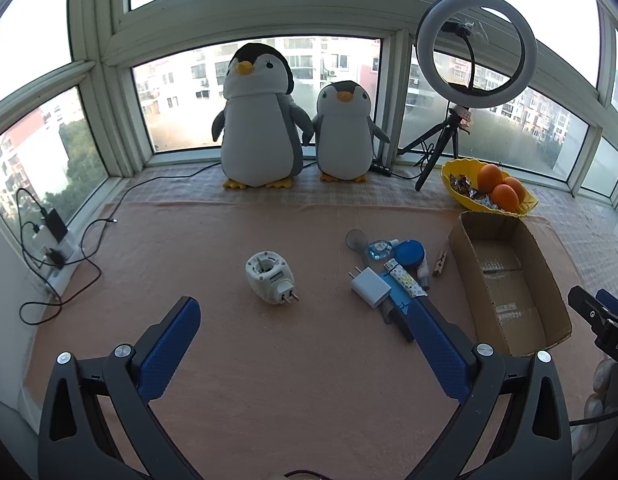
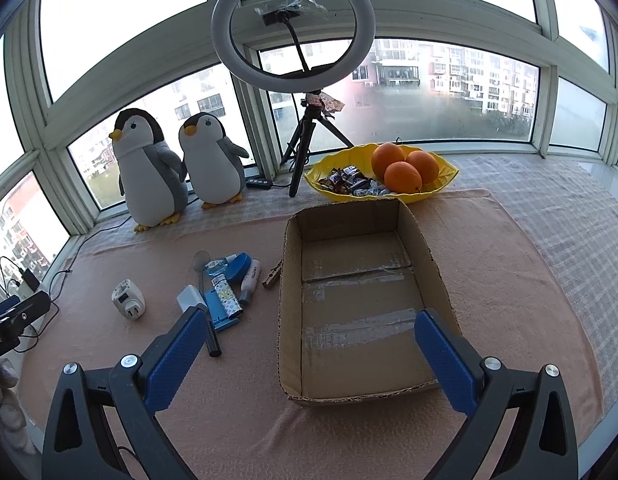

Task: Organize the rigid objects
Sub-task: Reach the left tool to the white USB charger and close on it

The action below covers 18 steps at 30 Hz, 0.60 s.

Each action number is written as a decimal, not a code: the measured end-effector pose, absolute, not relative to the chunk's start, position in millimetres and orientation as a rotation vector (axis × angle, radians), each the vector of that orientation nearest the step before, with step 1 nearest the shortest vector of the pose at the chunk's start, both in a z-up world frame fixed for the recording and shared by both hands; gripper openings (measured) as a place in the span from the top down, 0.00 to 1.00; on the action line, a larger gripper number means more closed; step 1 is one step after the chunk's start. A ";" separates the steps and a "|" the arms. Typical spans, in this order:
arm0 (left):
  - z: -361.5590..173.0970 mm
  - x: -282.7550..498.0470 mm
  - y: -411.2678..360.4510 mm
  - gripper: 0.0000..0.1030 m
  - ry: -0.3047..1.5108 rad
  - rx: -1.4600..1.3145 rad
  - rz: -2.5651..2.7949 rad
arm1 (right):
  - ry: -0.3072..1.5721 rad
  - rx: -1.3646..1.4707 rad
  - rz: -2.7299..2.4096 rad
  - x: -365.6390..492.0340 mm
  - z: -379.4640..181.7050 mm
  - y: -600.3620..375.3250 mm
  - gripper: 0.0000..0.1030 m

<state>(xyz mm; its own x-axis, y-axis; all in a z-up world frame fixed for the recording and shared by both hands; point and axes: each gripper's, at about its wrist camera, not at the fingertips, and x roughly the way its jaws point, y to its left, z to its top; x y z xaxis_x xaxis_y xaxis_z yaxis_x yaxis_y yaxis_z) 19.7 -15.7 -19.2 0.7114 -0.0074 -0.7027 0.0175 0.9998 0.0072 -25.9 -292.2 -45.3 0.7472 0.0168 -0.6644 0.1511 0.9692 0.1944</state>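
An open, empty cardboard box (image 2: 357,300) lies on the pink cloth; it also shows in the left wrist view (image 1: 505,280). Left of it sits a cluster of small items: a white charger (image 1: 371,287), a patterned lighter (image 1: 405,280), a blue round case (image 1: 409,253), a small blue bottle (image 1: 380,249), a clothespin (image 1: 440,263) and a blue holder (image 2: 217,307). A white plug-in device (image 1: 269,274) lies apart, further left. My left gripper (image 1: 305,312) is open above the cloth. My right gripper (image 2: 311,322) is open over the box's near end.
Two plush penguins (image 1: 261,120) stand at the window. A ring light on a tripod (image 1: 475,48) and a yellow bowl with oranges and sweets (image 1: 489,188) are behind the box. Cables and a power strip (image 1: 53,240) lie at the left edge.
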 end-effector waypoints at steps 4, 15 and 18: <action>-25.7 26.3 -13.8 0.00 0.794 0.023 -0.009 | 0.739 0.262 -0.112 -24.5 -55.4 -313.0 0.01; -50.2 47.2 -12.6 0.00 0.861 0.033 -0.014 | 0.816 0.334 -0.249 -21.6 -103.7 -382.8 0.01; -57.8 53.3 -12.7 0.00 0.885 0.037 -0.012 | 0.846 0.369 -0.265 -17.6 -118.3 -393.9 0.01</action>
<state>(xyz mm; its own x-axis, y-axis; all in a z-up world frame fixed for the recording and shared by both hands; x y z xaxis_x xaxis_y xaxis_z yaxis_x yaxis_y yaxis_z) 53.3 -12.7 -57.8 0.6333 0.0043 -0.7739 0.0261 0.9993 0.0269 -17.6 -393.9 -118.3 0.6366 -0.0817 -0.7669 0.3706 0.9045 0.2112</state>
